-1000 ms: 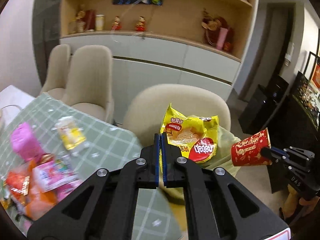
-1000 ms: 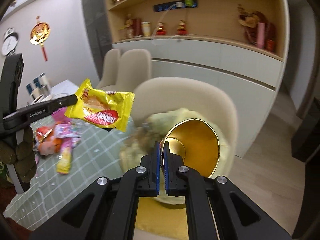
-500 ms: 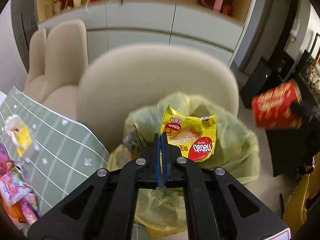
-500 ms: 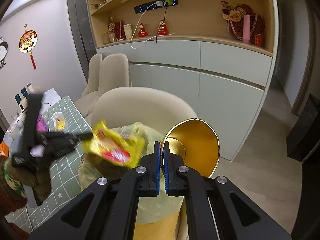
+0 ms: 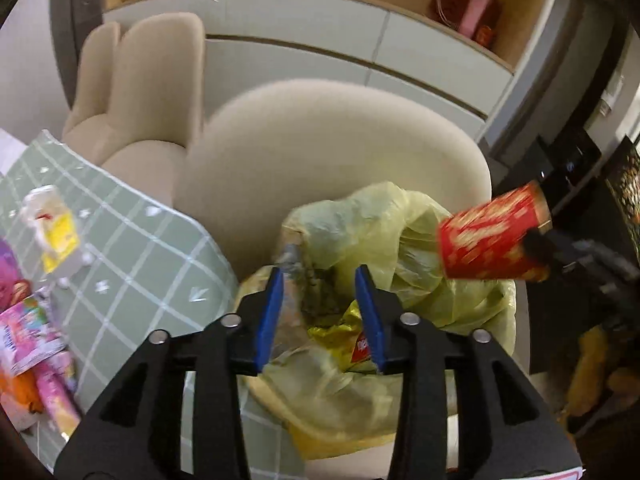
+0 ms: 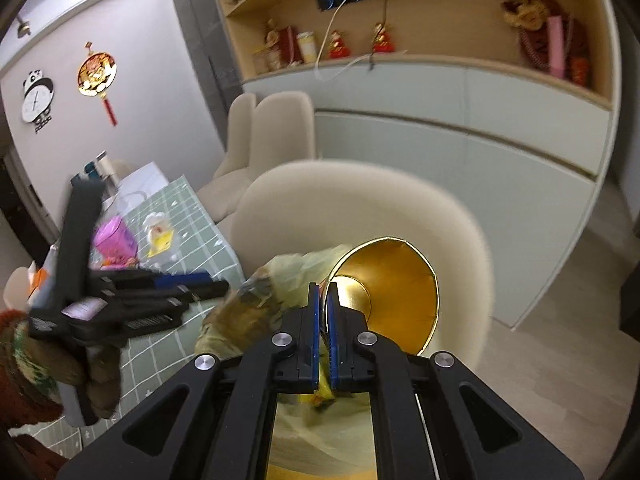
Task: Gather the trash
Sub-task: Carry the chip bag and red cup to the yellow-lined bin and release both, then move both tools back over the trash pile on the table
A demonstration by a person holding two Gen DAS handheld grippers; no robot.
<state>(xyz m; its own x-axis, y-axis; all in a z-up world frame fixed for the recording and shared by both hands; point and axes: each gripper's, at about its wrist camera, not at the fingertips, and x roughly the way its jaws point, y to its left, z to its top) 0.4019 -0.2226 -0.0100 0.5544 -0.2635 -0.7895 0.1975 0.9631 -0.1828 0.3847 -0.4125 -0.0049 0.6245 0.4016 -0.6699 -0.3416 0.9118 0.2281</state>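
The left gripper (image 5: 318, 312) points steeply down over the mouth of the yellow bin bag (image 5: 404, 240), its jaws opening with nothing pressed between the blue pads; the yellow snack wrapper (image 5: 340, 334) lies free inside the bag just below them. The right gripper (image 6: 324, 320), tilted down beside the same bag, is clenched on the rim of the red paper cup (image 5: 492, 236), gold-lined inside. Beyond the bag stands a beige chair (image 5: 332, 140), with further wrappers (image 5: 36, 344) on the green checked tablecloth (image 5: 152, 256) to the left.
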